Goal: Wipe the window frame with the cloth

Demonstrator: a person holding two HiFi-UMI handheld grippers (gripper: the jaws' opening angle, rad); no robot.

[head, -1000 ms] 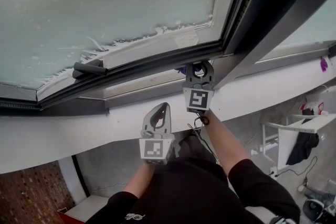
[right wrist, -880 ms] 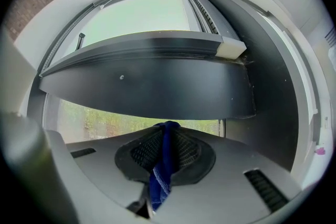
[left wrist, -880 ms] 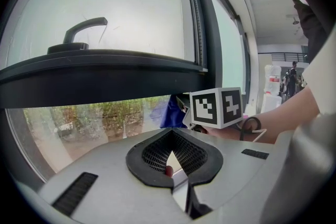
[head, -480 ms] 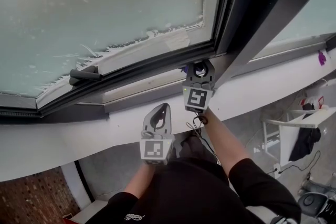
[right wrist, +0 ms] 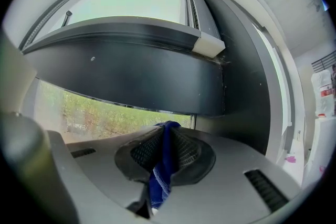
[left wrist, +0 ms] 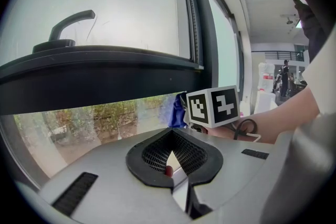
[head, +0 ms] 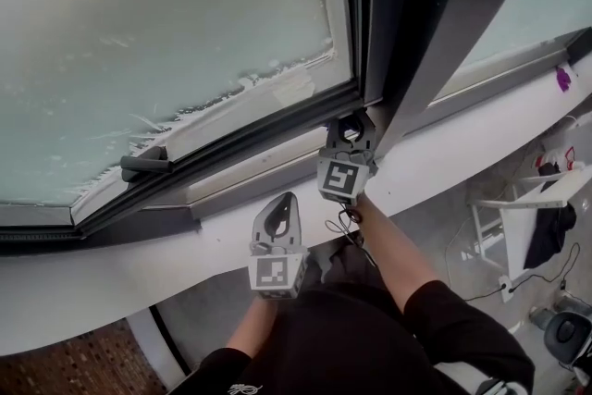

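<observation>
Overhead, window (head: 166, 32): a frosted pane, swung open, fills the upper left of the head view.
Window frame (head: 231, 139): a dark band under the pane, meeting a dark upright post at the right. It carries a dark handle (head: 143, 166) at the left.
Sill (head: 111, 282): white, running below the frame from left to right.
Right arm (head: 393, 250): bare forearm stretched up from the body to the frame's lower right corner.
Left arm (head: 250, 328): held low and close to the body.
Right claw (head: 350, 129): tip at the frame corner, clamped on the cloth.
Left claw (head: 280, 219): pointing up over the sill, apart from the frame, tips together with nothing between them.
Cloth (right wrist: 161, 165): blue. In the right gripper view its length lies along the claw, and a fold pokes past the tip toward the frame. The left gripper view shows it bunched beside the marker cube (left wrist: 212, 107). The head view barely shows it.
</observation>
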